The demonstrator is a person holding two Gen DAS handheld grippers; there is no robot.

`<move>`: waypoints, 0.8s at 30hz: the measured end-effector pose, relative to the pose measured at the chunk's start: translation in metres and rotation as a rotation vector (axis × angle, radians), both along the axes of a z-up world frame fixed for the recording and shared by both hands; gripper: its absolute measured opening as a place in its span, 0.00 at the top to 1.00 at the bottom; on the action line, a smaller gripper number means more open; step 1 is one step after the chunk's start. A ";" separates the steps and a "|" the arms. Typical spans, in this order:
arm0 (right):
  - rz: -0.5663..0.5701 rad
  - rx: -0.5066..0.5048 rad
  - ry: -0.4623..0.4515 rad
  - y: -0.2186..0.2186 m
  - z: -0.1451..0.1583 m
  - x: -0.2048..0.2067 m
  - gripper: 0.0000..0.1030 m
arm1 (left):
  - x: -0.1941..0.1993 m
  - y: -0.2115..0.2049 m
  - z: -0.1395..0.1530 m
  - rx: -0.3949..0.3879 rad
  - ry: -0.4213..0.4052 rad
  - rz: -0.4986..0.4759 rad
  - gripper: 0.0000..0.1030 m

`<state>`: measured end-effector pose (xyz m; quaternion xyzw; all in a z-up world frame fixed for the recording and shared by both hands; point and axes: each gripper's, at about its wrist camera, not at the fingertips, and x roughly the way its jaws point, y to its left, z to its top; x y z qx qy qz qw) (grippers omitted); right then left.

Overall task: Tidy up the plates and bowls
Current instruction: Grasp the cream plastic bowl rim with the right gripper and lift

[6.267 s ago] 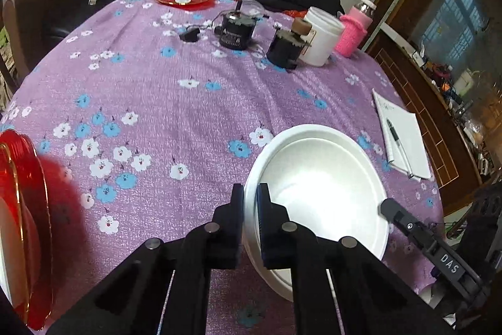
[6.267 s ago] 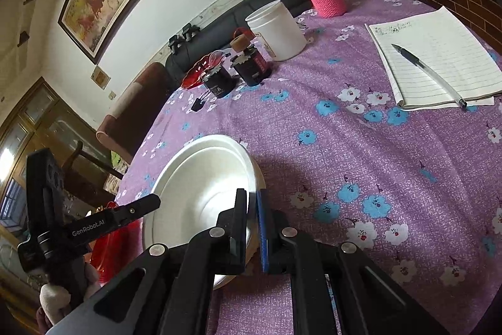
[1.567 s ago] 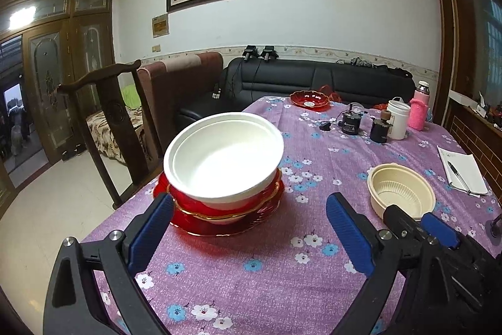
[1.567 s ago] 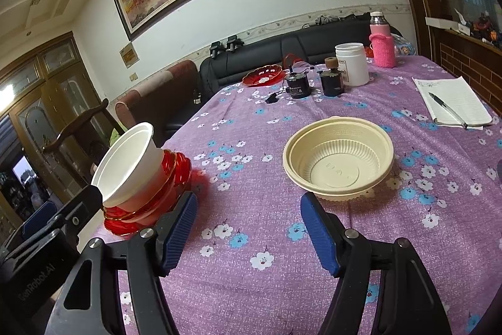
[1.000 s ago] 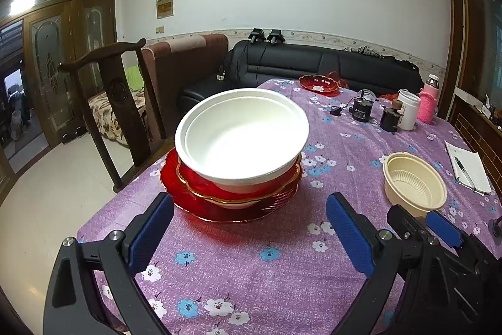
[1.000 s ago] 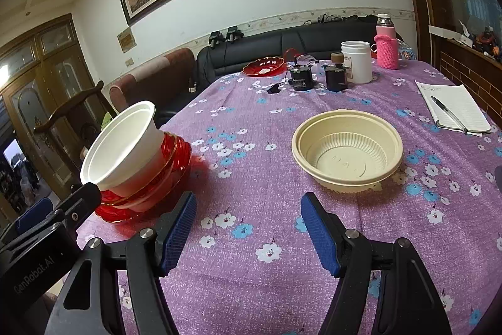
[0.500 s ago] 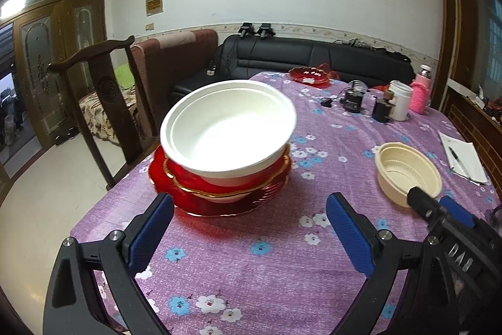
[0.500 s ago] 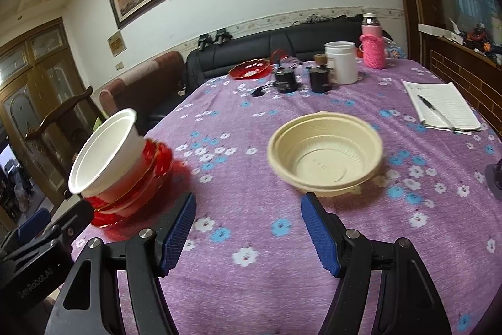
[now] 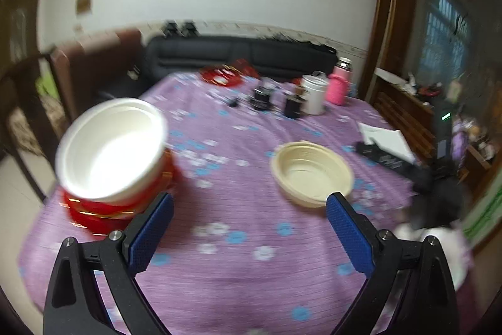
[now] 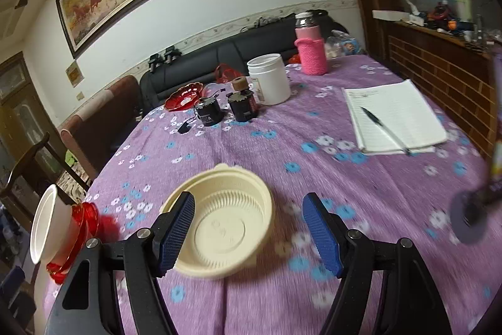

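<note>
Sitting on the purple floral tablecloth (image 10: 360, 187), the cream bowl (image 10: 226, 225) is lying just ahead of the right gripper (image 10: 248, 228), spread and empty, while the left gripper (image 9: 248, 228), likewise spread, is facing the white bowl (image 9: 109, 146) stacked on red plates (image 9: 103, 209).

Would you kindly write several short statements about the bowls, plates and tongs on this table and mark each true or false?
1. The white bowl sits on the stack of red plates. True.
2. The right tongs grip the cream bowl. False: they are open, holding nothing.
3. A pen lies on the notebook. True.
4. The left tongs are shut. False: they stand wide open.
5. The cream bowl is upside down. False: it sits upright.
</note>
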<state>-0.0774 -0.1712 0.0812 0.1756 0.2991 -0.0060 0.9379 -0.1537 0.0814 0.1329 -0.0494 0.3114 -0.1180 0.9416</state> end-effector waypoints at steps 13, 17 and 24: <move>0.028 0.057 0.050 -0.013 -0.041 0.029 0.39 | 0.101 -0.052 -0.033 -0.035 0.175 -0.033 0.16; 0.040 0.052 0.068 -0.009 -0.046 0.030 0.41 | 0.135 -0.063 -0.056 -0.022 0.235 -0.020 0.24; 0.058 0.035 0.135 -0.002 -0.058 0.040 0.49 | 0.173 -0.074 -0.092 -0.012 0.345 -0.021 0.43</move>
